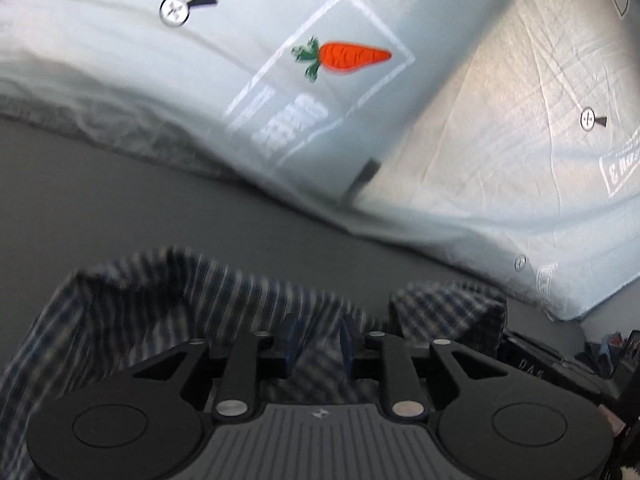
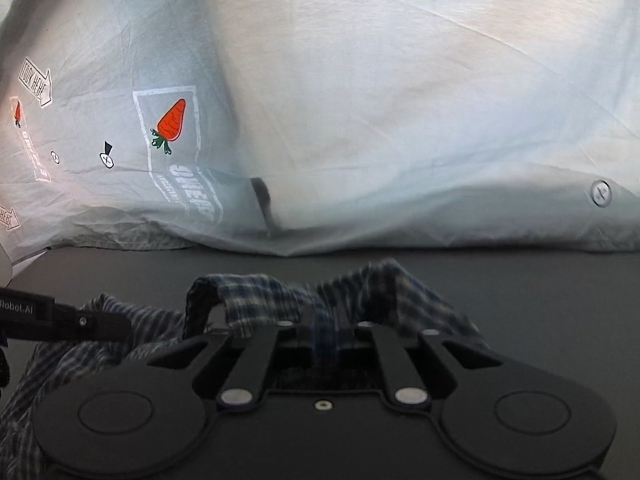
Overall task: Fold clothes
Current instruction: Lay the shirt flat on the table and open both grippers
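Right wrist alone shows left claw [image 2: 120, 326] beside plaid garment [image 2: 260, 292].

garment [image 2: 256, 292]: blue-white plaid | bedding [image 2: 400, 100]: pale, orange carrots | surface [image 2: 540, 300]: grey

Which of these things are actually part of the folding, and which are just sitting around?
Part of the job:
checked shirt
left gripper, shut on the shirt
right gripper, shut on the shirt

Just lying about:
pale bedding with carrot prints
dark grey surface
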Motion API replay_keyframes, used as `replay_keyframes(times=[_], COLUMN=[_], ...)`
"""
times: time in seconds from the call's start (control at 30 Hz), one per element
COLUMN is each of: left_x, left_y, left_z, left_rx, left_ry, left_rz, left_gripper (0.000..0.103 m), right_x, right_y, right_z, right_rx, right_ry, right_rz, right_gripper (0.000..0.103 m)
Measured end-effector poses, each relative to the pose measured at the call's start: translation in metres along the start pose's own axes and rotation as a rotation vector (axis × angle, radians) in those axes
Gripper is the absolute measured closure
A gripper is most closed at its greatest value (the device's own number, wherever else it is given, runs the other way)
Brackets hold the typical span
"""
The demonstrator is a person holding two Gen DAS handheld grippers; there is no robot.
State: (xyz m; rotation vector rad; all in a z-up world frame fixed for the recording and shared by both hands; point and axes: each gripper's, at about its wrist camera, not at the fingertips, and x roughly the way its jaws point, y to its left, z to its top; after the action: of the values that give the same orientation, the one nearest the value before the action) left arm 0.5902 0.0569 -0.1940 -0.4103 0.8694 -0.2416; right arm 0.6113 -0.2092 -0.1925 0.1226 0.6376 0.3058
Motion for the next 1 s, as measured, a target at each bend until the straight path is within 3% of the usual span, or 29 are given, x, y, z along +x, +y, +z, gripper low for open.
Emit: replay_keyframes(times=[0.13, 0.33, 0.4, 0.47, 0.5, 0.53, 0.57, 0.6, 0.63, 0.73, 0.87, 0.97, 1.0], left_x=[-0.017, -0.036, -0.031, -0.022, -0.017, -0.012, -0.008, -0.004, -0.001, -0.003, -0.008, 0.002, 0.004], left_y=[-0.013, -0.037, -0.042, -0.046, -0.046, -0.046, -0.045, -0.043, -0.039, -0.032, -0.019, -0.008, -0.009], left_z=[-0.024, -0.052, -0.058, -0.061, -0.061, -0.06, -0.06, -0.057, -0.054, -0.036, 0.002, 0.03, 0.036], left_rx=[0.071, 0.161, 0.159, 0.141, 0.124, 0.106, 0.087, 0.053, 0.018, -0.044, -0.12, -0.215, -0.207], left_ry=[0.065, 0.116, 0.11, 0.095, 0.087, 0.078, 0.069, 0.067, 0.063, 0.005, -0.143, -0.243, -0.272], left_rz=[0.012, -0.087, -0.083, -0.033, -0.006, 0.018, 0.042, 0.055, 0.058, 0.058, 0.026, 0.01, 0.032], left_gripper=[0.06, 0.038, 0.037, 0.04, 0.044, 0.057, 0.064, 0.08, 0.091, 0.098, 0.098, 0.082, 0.056], right_x=[-0.027, -0.06, -0.063, -0.056, -0.052, -0.046, -0.041, -0.036, -0.033, -0.031, -0.024, -0.01, -0.009], right_y=[0.001, 0.01, 0.014, 0.016, 0.016, 0.015, 0.015, 0.014, 0.011, 0.003, -0.01, -0.017, -0.017], right_z=[-0.01, -0.021, -0.025, -0.029, -0.03, -0.03, -0.03, -0.029, -0.028, -0.018, 0.003, 0.015, 0.016], right_rx=[0.03, 0.076, 0.084, 0.089, 0.094, 0.101, 0.109, 0.121, 0.142, 0.227, 0.311, 0.327, 0.319], right_ry=[0.033, 0.054, 0.055, 0.059, 0.063, 0.072, 0.082, 0.088, 0.083, 0.04, -0.038, -0.076, -0.076], right_rz=[0.001, 0.034, 0.046, 0.051, 0.045, 0.036, 0.028, 0.028, 0.041, 0.085, 0.142, 0.173, 0.168], right_gripper=[0.081, 0.072, 0.068, 0.068, 0.073, 0.078, 0.093, 0.101, 0.101, 0.102, 0.102, 0.101, 0.099])
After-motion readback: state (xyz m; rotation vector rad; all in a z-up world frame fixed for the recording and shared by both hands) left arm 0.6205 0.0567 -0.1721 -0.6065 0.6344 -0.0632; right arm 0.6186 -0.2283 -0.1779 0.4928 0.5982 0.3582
